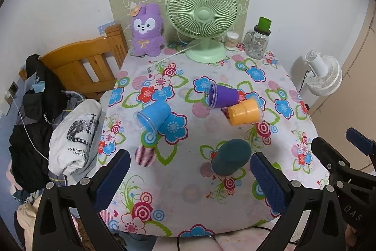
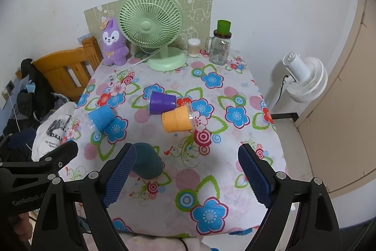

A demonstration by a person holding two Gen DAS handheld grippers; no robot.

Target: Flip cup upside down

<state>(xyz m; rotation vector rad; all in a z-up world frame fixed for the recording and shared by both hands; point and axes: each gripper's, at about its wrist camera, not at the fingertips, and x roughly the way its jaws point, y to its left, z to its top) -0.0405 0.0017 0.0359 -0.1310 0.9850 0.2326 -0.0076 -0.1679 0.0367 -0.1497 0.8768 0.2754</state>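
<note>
Several cups sit on the floral tablecloth [image 1: 183, 180]. A dark teal cup [image 1: 231, 157] stands upside down near the front; it also shows in the right wrist view [image 2: 148, 162]. A blue cup [image 1: 154, 115], a purple cup [image 1: 222, 95] and an orange cup [image 1: 245, 111] lie on their sides further back. My left gripper [image 1: 190, 180] is open and empty, just left of the teal cup. My right gripper [image 2: 188, 175] is open and empty, with its left finger [image 2: 121, 175] beside the teal cup.
A green desk fan [image 1: 203, 20], a purple plush rabbit [image 1: 146, 31], a cotton-swab jar [image 1: 231, 40] and a glass mug with a green cup on top [image 1: 258, 41] stand at the table's back. A wooden chair with clothes [image 1: 77, 67] is left; a white fan [image 1: 324, 74] is right.
</note>
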